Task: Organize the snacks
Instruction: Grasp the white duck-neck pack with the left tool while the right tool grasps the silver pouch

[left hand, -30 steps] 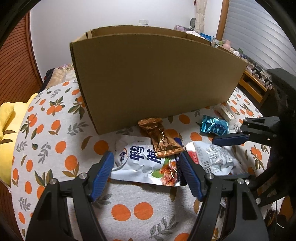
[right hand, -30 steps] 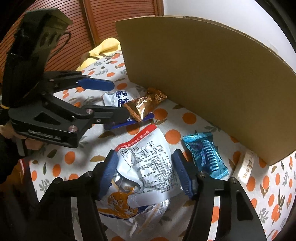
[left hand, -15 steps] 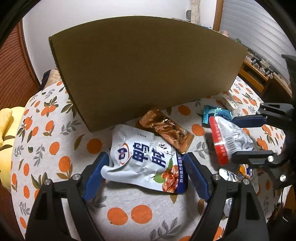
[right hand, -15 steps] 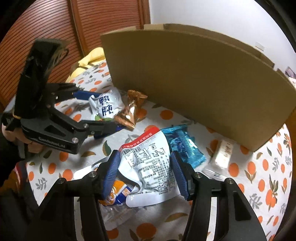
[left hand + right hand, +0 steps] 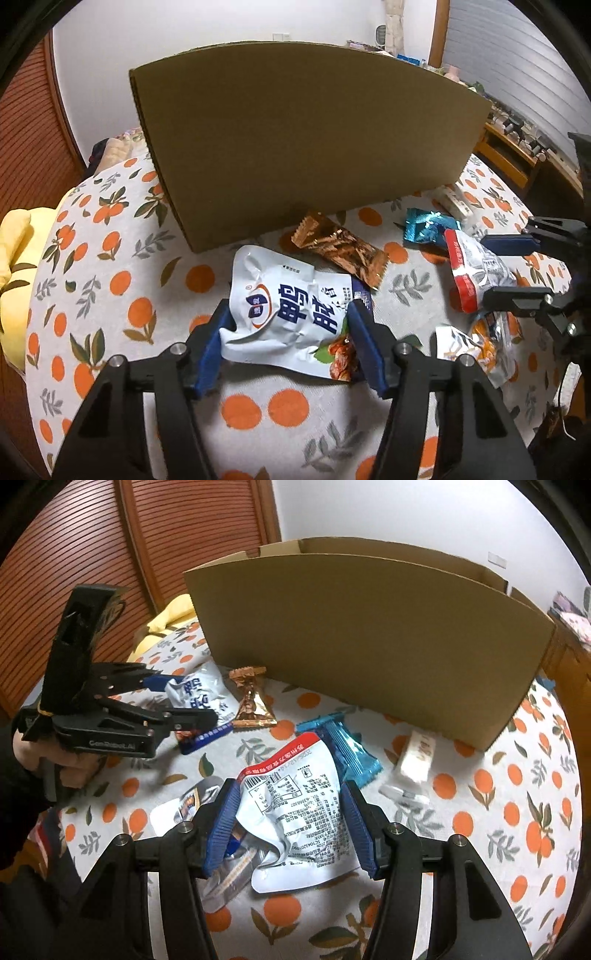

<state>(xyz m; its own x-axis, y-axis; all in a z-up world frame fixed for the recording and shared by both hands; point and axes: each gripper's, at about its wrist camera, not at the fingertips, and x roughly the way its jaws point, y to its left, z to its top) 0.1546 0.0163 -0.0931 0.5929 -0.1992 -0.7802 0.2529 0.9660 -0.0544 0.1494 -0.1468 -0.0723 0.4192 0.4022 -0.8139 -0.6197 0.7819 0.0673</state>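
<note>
My left gripper (image 5: 290, 326) is shut on a white pouch with blue characters (image 5: 288, 306) and holds it just above the cloth; both show in the right wrist view (image 5: 201, 698). My right gripper (image 5: 290, 812) is shut on a white pouch with a red top edge (image 5: 295, 805), lifted off the cloth; that pouch also shows in the left wrist view (image 5: 476, 269). A tall open cardboard box (image 5: 295, 136) (image 5: 369, 638) stands behind the snacks.
On the orange-print cloth (image 5: 110, 295) lie a copper-foil snack (image 5: 340, 247) (image 5: 251, 701), a blue-foil pack (image 5: 424, 229) (image 5: 343, 746), a white bar (image 5: 417, 757) and a silver-orange pouch (image 5: 476, 343) (image 5: 192, 801). A yellow cushion (image 5: 14, 258) sits at the left.
Both grippers have closed on their pouches and lifted them. The right gripper rose, so the box's open top shows. The left gripper drew back a little.
</note>
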